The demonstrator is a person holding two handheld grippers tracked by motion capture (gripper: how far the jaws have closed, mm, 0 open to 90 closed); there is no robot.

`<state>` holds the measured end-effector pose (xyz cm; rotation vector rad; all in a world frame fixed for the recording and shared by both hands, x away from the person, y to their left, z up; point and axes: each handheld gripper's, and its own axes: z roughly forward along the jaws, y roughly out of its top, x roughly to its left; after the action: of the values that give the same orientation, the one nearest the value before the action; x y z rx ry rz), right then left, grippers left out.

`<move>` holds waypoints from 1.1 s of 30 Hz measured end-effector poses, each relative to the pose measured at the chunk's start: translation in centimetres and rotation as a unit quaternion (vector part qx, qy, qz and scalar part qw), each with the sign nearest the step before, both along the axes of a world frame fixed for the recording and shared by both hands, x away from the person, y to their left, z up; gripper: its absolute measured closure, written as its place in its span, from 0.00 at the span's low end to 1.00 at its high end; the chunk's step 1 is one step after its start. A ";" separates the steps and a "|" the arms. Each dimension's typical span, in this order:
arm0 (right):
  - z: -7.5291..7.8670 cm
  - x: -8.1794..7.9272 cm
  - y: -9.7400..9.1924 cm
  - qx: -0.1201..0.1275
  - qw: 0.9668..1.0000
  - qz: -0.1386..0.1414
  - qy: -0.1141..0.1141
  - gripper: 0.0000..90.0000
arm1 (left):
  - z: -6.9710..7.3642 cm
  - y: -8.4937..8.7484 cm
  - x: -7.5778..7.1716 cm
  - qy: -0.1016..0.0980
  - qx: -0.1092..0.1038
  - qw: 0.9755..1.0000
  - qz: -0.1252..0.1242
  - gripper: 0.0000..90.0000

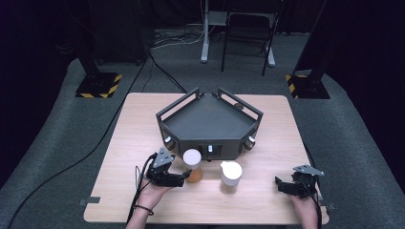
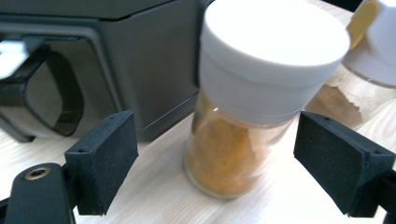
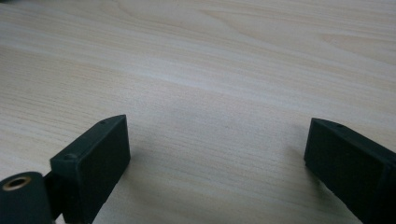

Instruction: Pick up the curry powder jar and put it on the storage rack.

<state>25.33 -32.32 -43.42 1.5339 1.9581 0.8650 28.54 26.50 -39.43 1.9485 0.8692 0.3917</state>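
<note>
So nearest the camera in the high view you've got both forearms coming in from the bottom edge, one at each front corner of the light wooden bench (image 1: 143,129). The left hand (image 1: 152,193) is angled inward, a dark band on its wrist, pointing the left claw (image 1: 185,176) at a spice jar (image 1: 193,165) with a white cap and orange powder inside. In the left gripper view that claw (image 2: 217,158) is spread wide with the jar (image 2: 243,116) sitting between the two black pads (image 2: 105,158), neither one touching the glass as far as I can see. The jar stands on the bench just in front of the dark grey tray unit (image 1: 210,126).

The right hand (image 1: 305,205) sits low near the front right corner, with the right claw (image 1: 278,183) aimed left across the bench. In its own view this claw (image 3: 217,163) is also wide and has nothing but bare wood between the pads.

Between the two claws stands a second jar (image 1: 230,176), white flip-top cap, brownish contents, a bit right of the first one and apart from it.

Farther back on the bench is that angular tray unit with raised rails and small knobs on its front faces. Beyond the bench: grey carpet, floor cables, and a chair (image 1: 248,33).
</note>
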 end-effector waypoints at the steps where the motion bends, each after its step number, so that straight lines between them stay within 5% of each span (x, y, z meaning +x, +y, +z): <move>1: 0.0 0.0 0.0 0.000 1.000 0.000 0.000 0.06 | 0.0 -0.1 0.0 -0.001 0.000 1.000 -0.002 0.15; 24: 0.0 0.0 0.0 0.000 1.000 0.002 0.000 0.06 | 0.1 -1.8 2.0 0.002 -0.009 1.000 -0.029 0.19; 33: 0.0 0.0 0.0 0.000 1.000 0.002 0.000 0.06 | -0.2 -2.0 2.5 -0.008 -0.013 0.999 -0.041 0.35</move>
<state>25.34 -32.32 -43.42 1.5307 1.9615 0.8659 31.04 24.50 -39.61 1.9477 0.7785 0.3462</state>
